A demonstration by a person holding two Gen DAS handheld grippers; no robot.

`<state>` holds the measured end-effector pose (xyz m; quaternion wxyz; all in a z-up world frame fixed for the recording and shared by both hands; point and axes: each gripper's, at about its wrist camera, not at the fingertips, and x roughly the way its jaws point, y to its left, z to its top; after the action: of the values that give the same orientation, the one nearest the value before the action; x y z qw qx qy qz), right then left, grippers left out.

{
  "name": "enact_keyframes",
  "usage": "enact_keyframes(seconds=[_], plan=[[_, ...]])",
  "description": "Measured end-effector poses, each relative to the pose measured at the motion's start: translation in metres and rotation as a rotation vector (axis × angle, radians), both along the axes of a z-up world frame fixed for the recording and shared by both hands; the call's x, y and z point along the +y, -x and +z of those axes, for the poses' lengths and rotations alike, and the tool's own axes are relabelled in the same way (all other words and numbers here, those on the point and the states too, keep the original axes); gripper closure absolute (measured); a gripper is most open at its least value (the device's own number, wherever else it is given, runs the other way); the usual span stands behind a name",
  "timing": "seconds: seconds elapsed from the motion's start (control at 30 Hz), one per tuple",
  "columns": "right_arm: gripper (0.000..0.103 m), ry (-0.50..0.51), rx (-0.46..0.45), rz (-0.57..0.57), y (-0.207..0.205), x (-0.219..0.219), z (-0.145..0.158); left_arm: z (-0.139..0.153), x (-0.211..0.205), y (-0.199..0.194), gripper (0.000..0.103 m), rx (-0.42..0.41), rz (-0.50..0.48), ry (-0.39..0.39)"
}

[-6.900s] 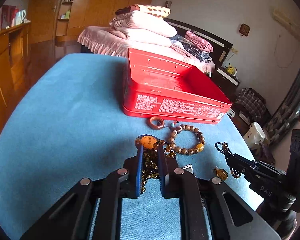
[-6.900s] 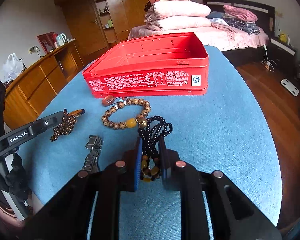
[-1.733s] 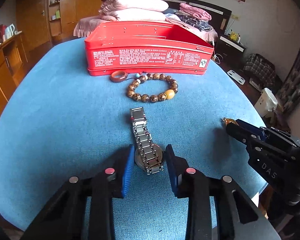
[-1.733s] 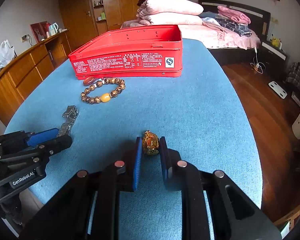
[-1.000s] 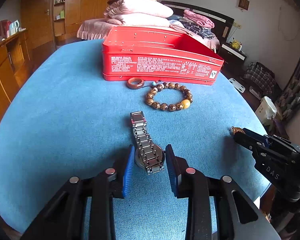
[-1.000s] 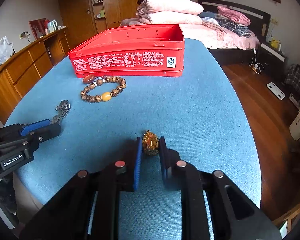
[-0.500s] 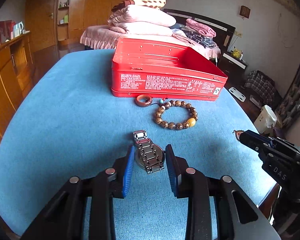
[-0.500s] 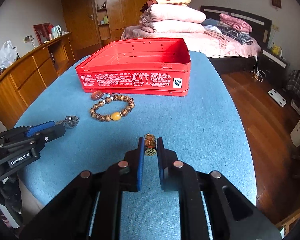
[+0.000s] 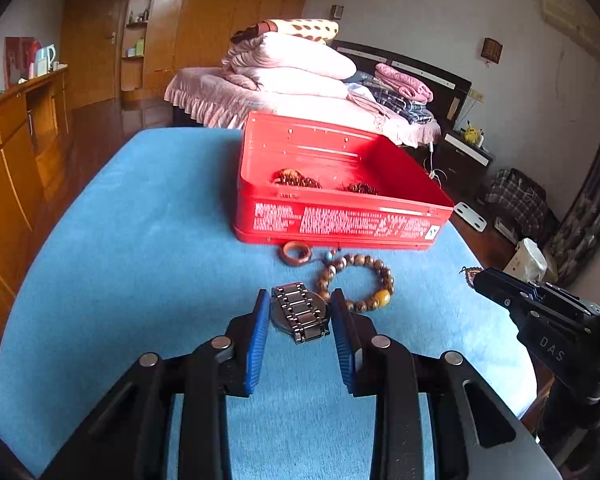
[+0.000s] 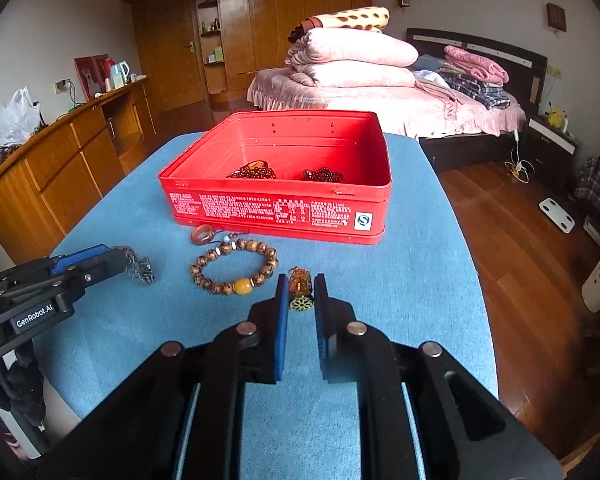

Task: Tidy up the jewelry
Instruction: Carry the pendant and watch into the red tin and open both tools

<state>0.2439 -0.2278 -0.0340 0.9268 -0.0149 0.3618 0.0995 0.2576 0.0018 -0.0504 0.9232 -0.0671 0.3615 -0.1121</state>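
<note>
A: Where's the watch (image 9: 300, 314)?

B: Clamped at its case between the left gripper (image 9: 299, 307) pads, above the blue tabletop (image 9: 140, 248). Its metal band runs lengthwise away from the camera, toward the red tin (image 9: 340, 216).

A: And the amber pendant (image 10: 300, 285)?

B: Pinched upright in the right gripper (image 10: 299, 289), gold filigree disc hanging at its lower end. The beaded bracelet (image 10: 234, 266) lies flat just before the tin; two bead strands are inside.

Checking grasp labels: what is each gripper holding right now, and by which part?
Left gripper holds the metal watch by the sides of its case. Right gripper pinches the amber-gold pendant across its body; its round gold charm hangs below.
</note>
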Motion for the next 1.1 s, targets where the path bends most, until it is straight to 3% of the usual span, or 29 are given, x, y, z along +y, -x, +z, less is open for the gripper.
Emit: enact_keyframes(seconds=[0.63, 1.1], plan=[[0.092, -0.002, -0.074, 0.032, -0.063, 0.008, 0.055, 0.07, -0.014, -0.061, 0.072, -0.138, 0.004, 0.028], [0.092, -0.022, -0.04, -0.005, -0.137, -0.003, 0.056, 0.073, -0.04, -0.136, 0.073, -0.146, -0.017, 0.012]])
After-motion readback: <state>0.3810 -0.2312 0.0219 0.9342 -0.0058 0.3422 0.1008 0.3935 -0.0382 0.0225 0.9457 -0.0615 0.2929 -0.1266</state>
